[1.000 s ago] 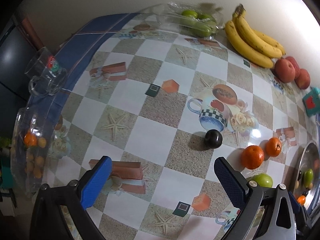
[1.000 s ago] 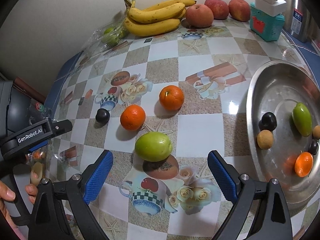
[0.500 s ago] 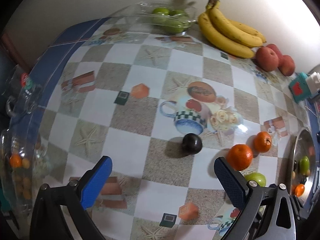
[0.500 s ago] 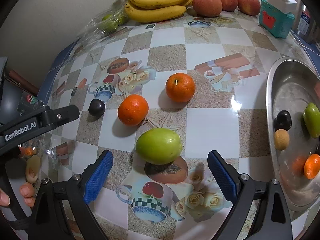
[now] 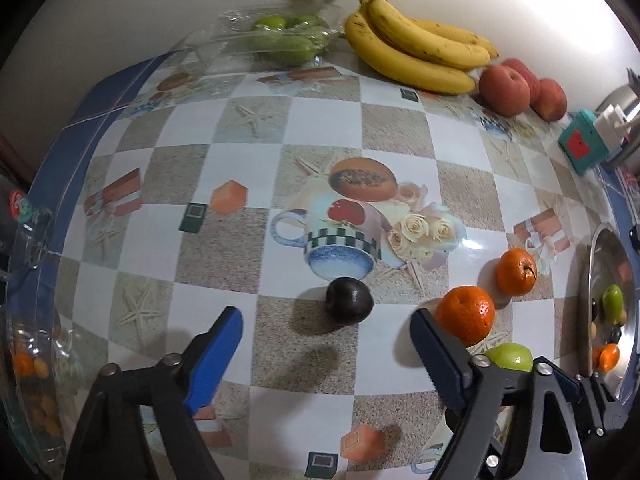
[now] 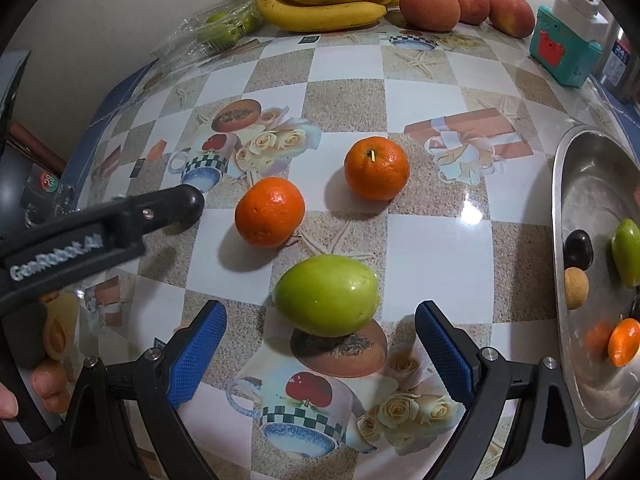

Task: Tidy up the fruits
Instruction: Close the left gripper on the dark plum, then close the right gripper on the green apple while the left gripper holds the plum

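While a second ago the dark plum point(image 5: 349, 300) lay far ahead of the left hand-held gripper point(image 5: 326, 338), it now sits just beyond the gap between the blue pads, which are narrower than before and closing, with nothing pressed between them. That view has swung so the bananas point(image 5: 416, 54) and the bag of green fruit point(image 5: 280, 38) stand larger at the wall, and the two oranges point(image 5: 466, 314) have come close to the right pad. In the right wrist view, the green fruit point(image 6: 327, 295) has grown and slid down toward the right hand-held gripper point(image 6: 320, 350); it now lies on the surface point(image 6: 436, 240) just ahead of the spread pads, not touched by them. Both oranges point(image 6: 270, 212) lie beyond it, well apart from each other. A black arm of the left tool now reaches farther into this view from the left, hiding the plum it showed earlier. At the right edge the metal tray point(image 6: 576, 184) holds several small fruits, as before. Peaches point(image 6: 430, 6) rest beside the bananas along the wall.
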Tool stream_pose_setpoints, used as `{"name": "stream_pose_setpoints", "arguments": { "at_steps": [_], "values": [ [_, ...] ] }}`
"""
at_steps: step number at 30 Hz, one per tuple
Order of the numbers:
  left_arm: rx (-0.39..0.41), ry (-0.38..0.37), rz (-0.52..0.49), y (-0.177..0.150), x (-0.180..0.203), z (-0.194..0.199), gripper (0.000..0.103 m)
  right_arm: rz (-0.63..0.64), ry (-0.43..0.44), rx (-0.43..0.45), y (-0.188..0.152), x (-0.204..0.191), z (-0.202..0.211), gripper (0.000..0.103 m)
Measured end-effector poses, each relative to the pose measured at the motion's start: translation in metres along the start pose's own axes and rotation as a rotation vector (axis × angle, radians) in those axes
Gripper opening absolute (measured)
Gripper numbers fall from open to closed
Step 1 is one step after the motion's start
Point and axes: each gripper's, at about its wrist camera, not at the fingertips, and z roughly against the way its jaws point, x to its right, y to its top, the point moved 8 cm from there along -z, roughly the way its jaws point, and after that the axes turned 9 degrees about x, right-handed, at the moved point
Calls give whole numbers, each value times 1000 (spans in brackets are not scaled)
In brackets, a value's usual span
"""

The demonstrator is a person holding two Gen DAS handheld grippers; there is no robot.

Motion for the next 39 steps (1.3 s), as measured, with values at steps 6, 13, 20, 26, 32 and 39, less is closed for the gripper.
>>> {"name": "stream_pose_setpoints", "arguments": {
  "at_steps": [6, 13, 20, 26, 32, 39],
  "values": [
    [13, 1, -26, 2, 5, -5, 64, 20, -33, 9, 0, 0, 1, 75],
    [18, 3, -62, 3, 12, -8, 46, 26, -35, 1, -3, -3, 1, 56],
    [24, 15, -75, 3, 13, -10, 38, 25, -34, -4, -4, -2, 2, 55],
    [12, 14, -76, -1, 15, -15, 32, 26, -35, -6, -4, -3, 1, 55],
    [24, 6, -58, 1, 14, -14, 30, 27, -35, -6, -4, -3, 2, 55],
    [27, -6, -55, 3, 15, -12, 30, 30, -36, -6, -5, -3, 2, 55]
  ]
}}
